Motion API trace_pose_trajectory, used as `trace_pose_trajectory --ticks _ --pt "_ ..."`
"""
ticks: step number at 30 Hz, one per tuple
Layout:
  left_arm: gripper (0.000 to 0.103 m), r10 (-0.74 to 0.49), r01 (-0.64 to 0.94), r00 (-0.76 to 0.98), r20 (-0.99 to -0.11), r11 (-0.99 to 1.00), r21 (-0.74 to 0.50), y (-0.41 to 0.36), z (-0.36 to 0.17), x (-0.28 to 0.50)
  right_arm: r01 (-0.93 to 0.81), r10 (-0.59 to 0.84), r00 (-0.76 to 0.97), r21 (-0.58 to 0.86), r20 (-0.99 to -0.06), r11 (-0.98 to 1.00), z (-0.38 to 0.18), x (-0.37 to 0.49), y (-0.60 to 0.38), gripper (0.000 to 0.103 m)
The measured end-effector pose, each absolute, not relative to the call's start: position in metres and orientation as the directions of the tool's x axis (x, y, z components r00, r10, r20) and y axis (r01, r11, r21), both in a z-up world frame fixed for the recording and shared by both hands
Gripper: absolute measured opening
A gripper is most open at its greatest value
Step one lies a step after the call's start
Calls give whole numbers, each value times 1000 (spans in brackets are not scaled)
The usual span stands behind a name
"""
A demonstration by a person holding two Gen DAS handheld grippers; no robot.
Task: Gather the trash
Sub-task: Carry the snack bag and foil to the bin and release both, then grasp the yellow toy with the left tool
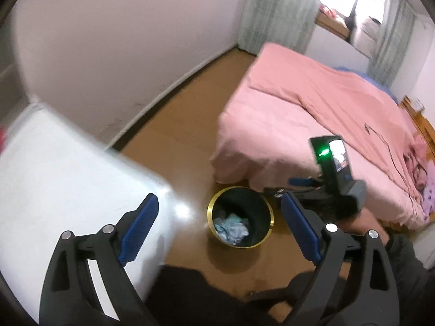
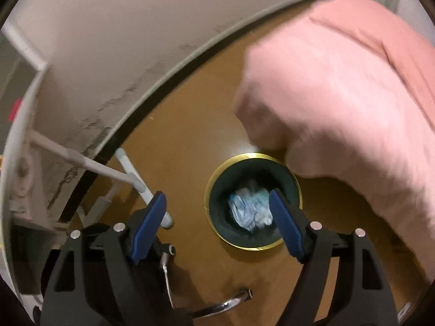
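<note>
A dark round trash bin with a gold rim (image 1: 240, 216) stands on the brown floor by the foot of the bed; it also shows in the right wrist view (image 2: 252, 200). Crumpled pale blue and white trash (image 1: 231, 229) lies at its bottom and shows from above in the right wrist view (image 2: 250, 212). My left gripper (image 1: 220, 225) is open and empty, high above the floor. My right gripper (image 2: 217, 218) is open and empty, hovering over the bin's left side. The right gripper's body (image 1: 330, 179) shows in the left wrist view, just right of the bin.
A bed with a pink cover (image 1: 312, 125) fills the right side. A white table (image 1: 62, 179) stands at the left, its white legs (image 2: 108, 171) near the wall. Chrome chair parts (image 2: 225, 303) lie below the right gripper. The window and curtains (image 1: 350, 8) are at the far end.
</note>
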State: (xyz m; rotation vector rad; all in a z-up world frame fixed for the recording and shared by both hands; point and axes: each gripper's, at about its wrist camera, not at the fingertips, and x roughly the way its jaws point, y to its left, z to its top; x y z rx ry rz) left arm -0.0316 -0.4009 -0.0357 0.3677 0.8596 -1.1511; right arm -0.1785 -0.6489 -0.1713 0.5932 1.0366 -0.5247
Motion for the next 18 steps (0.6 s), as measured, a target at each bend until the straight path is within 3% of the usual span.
trace_pose_trajectory --ticks 8,14,18 --pt "89 -567 757 389 -726 646 -99 -224 0 37 386 -51 587 224 -808 895 -69 -73 -524 75" --pt "89 -449 634 465 -763 770 -67 -95 2 74 98 108 590 205 -800 974 -45 21 -395 75" --pt "89 -305 555 516 -801 831 40 -23 -9 87 -48 201 536 208 -820 977 -42 56 -315 75"
